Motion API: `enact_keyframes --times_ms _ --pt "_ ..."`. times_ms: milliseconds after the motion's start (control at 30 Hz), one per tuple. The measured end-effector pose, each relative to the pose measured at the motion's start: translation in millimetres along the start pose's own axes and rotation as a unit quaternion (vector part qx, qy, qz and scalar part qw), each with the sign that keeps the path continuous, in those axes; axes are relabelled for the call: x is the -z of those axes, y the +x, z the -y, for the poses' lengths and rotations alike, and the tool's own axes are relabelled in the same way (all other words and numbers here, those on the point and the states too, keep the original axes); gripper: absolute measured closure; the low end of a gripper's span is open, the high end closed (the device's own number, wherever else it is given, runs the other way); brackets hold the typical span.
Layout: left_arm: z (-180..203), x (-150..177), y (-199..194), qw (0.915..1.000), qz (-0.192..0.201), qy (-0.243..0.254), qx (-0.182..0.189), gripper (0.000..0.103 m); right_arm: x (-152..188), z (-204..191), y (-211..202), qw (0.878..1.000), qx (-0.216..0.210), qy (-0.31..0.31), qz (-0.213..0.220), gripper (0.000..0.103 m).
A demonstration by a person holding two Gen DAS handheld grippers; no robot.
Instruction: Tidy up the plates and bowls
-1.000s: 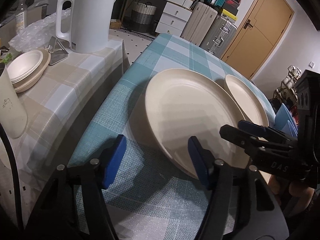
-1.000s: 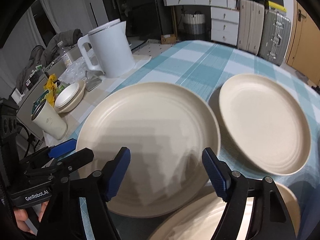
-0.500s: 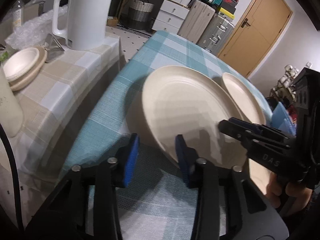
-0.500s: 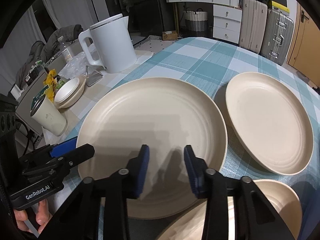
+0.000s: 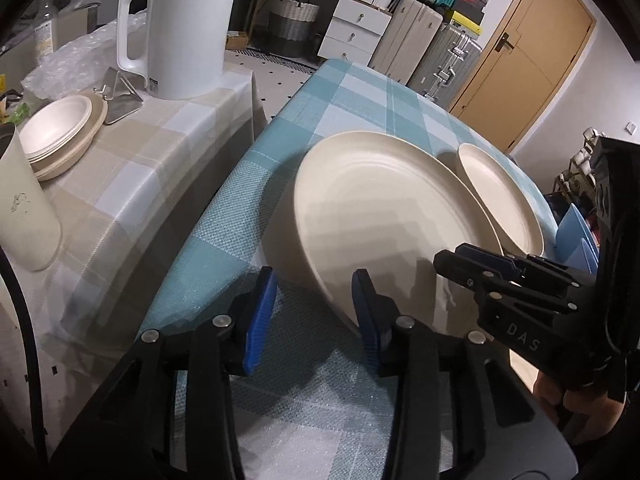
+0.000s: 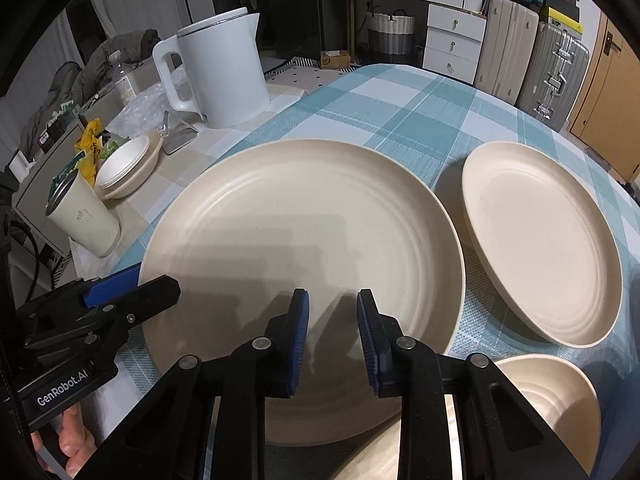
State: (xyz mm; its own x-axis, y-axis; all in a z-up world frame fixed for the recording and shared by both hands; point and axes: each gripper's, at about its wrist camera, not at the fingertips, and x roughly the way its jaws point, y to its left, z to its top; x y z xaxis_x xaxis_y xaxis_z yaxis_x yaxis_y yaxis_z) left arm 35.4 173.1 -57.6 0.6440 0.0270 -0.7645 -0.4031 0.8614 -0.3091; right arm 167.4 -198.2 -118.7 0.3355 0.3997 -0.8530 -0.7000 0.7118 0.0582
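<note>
Cluttered room: drawers, suitcases by a wooden door, and a table under a teal check cloth (image 6: 400, 120), w/ a lower side table in beige check (image 5: 132, 168) next to it. On the side table: white kettle (image 5: 188, 28), a cup (image 6: 84, 220) and a stack of bowls (image 5: 56, 136), which looks already nested.

On the teal cloth the big plate (image 6: 304, 216) sits close to the table's left edge, the smaller plate (image 6: 536, 240) just beside it on the right, apart or barely touching, can't tell. A third cream dish (image 6: 548, 396), plate or bowl unclear, lies nearest the camera, partly hidden by the right gripper (image 6: 333, 336).

Left gripper (image 5: 314, 308) straddles the big plate's near-left rim; jaws are opening, rim between them, pads don't seem to press it. Right gripper hangs over the plate's near side; jaws closing, narrow gap, nothing clearly pinched.

Progress, judged: early-to-mid. Bowls seem sorted; plates are all still separate, none stacked. Likely left to do: lift the big plate w/ both claws, or set the smaller one onto it, then deal w/ the third dish.
</note>
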Motion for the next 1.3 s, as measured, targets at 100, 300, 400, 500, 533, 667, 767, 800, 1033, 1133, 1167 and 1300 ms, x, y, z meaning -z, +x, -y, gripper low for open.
enact_keyframes --times_ms 100,300,400,500,533,667,767,800,1033,1133,1167,1300 --pt "-2 -2 -4 0.9997 0.002 -0.004 -0.024 0.056 1 -2 2 1.000 0.003 0.002 -0.001 0.077" --pt "-16 -5 -4 0.9990 0.008 -0.020 -0.038 0.036 1 -3 2 1.000 0.006 -0.001 -0.002 0.077" --pt "-15 -5 -2 0.9992 0.009 -0.011 -0.037 0.033 1 -3 3 1.000 0.005 0.001 -0.002 0.077" --pt "-8 -3 0 0.9995 0.008 0.000 -0.031 0.035 1 -4 3 1.000 0.000 0.001 0.000 0.077" --pt "-6 -2 0 0.9997 0.005 0.006 -0.023 0.040 1 -6 2 1.000 -0.005 -0.002 0.002 0.077" --pt "5 1 2 0.9996 0.000 0.026 -0.012 0.065 3 -11 2 1.000 -0.007 -0.013 0.003 0.077" --pt "5 2 3 0.9996 -0.007 0.019 0.018 0.072 2 -15 1 1.000 -0.010 -0.020 0.003 0.077" --pt "6 3 3 0.9996 -0.007 0.020 0.016 0.072 2 -17 1 1.000 -0.010 -0.023 0.003 0.077" --pt "-1 0 0 0.9999 -0.006 0.005 0.009 0.071 1 -9 -2 1.000 0.005 -0.012 0.005 0.077" --pt "-8 -1 -1 0.9999 -0.005 -0.003 0.010 0.070 1 1 -8 1.000 0.012 -0.002 0.010 0.077" --pt "-10 -1 -2 0.9999 -0.005 -0.006 0.013 0.070 2 5 -9 1.000 0.016 0.002 0.010 0.077" --pt "-8 -1 -2 1.0000 -0.002 -0.004 0.004 0.069 4 17 -11 1.000 0.027 0.015 0.005 0.077"
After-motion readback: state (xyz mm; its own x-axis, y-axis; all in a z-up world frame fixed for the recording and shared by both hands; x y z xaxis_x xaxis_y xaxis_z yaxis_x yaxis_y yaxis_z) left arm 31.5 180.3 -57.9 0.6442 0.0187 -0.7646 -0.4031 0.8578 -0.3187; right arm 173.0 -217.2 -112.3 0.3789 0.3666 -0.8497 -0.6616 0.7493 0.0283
